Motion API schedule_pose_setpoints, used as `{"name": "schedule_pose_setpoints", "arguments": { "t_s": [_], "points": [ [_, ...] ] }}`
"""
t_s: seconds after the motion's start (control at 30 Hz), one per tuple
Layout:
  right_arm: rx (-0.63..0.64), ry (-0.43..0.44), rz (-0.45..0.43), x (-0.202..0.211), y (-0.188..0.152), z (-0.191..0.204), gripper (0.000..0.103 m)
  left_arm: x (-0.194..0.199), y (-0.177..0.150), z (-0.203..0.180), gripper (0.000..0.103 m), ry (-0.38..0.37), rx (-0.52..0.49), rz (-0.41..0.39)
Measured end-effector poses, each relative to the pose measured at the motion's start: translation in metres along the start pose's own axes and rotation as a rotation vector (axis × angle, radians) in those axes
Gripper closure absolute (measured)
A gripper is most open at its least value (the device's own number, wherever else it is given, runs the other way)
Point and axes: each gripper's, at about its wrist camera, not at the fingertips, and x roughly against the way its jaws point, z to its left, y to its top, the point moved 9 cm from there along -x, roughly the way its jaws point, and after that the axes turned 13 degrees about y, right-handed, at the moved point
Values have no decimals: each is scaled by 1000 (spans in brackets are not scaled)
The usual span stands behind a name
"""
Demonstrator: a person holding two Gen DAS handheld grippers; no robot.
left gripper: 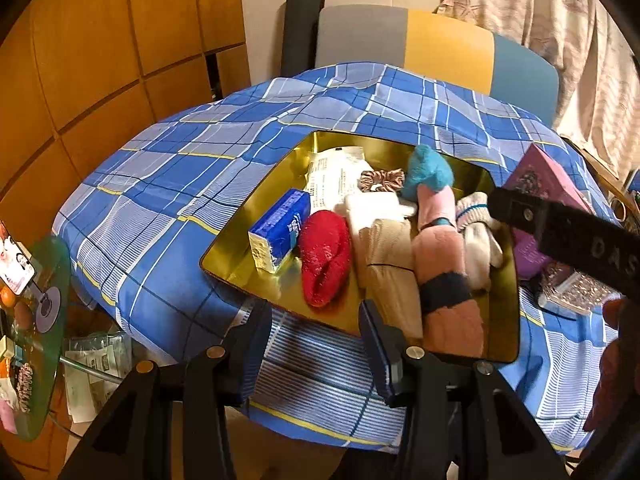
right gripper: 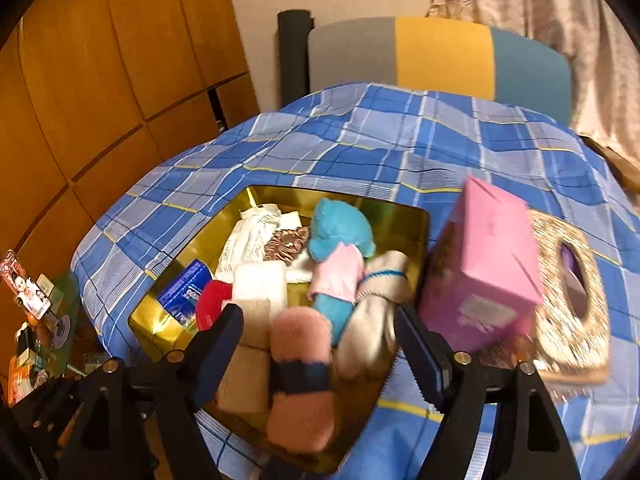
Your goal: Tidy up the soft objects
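A gold tin [left gripper: 224, 256] lies on the blue plaid cloth [left gripper: 160, 184] and holds several soft things. Among them are a red fuzzy sock [left gripper: 324, 256], a beige folded cloth [left gripper: 386, 256], a pink fuzzy roll with a dark band [left gripper: 444, 276], a teal plush [left gripper: 426, 168] and white socks [left gripper: 476, 232]. My left gripper [left gripper: 316, 344] stands open and empty just before the tin's near rim. Over the tin [right gripper: 156, 328], my right gripper [right gripper: 320, 340] is open. The pink roll [right gripper: 300, 380] lies below and between its fingers, apart from the pads.
A blue tissue pack [left gripper: 280, 228], a white packet [left gripper: 332, 176] and a scrunchie [left gripper: 380, 180] also lie in the tin. Right of it stand a pink box [right gripper: 488, 256] and a glittery tissue box [right gripper: 576, 304]. A chair [right gripper: 440, 60] is behind, a glass side table [left gripper: 44, 304] at left.
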Motion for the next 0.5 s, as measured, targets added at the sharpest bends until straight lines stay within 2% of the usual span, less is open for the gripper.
{"name": "schedule_pose_setpoints", "arguments": {
  "t_s": [0.13, 0.5],
  "points": [
    [-26, -48, -26, 21, -13, -4, 11, 12, -2, 2, 58, 9, -13, -26],
    [-75, -169, -110, 69, -47, -1, 2, 41, -7, 10, 58, -15, 0, -72]
  ]
}}
